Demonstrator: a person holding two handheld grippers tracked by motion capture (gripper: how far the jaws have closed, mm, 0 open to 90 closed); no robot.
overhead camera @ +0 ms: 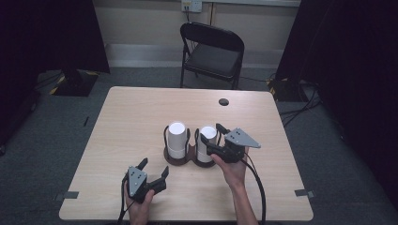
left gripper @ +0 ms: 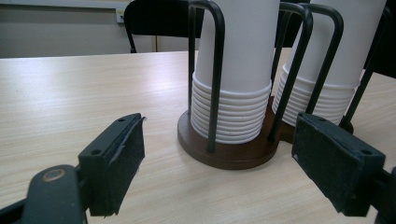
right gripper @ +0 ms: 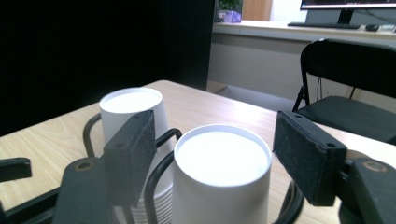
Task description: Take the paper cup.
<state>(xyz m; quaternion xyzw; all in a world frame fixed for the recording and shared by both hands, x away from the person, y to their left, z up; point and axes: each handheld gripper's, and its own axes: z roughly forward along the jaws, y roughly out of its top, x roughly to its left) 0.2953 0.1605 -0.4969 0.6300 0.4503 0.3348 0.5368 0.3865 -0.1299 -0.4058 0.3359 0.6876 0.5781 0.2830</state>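
Two stacks of upside-down white paper cups stand in a brown wooden holder (overhead camera: 176,161) with black wire loops, at the table's middle. My right gripper (overhead camera: 211,133) reaches over the right stack (overhead camera: 202,151), its jaws on either side of the top cup (right gripper: 222,163). A gap shows beside the left pad (right gripper: 133,154), so it stands open. The left stack (overhead camera: 177,138) rises behind it as the far cup (right gripper: 130,102). My left gripper (overhead camera: 154,166) rests open near the table's front. It points at the holder base (left gripper: 233,156) and the nearer stack (left gripper: 238,70), with nothing between its pads.
The wooden table (overhead camera: 131,112) has a round cable hole (overhead camera: 224,101) at its far right. A black folding chair (overhead camera: 213,51) stands beyond the far edge. Small tape marks (overhead camera: 71,194) sit at the front corners. Cables trail from both grippers toward the front edge.
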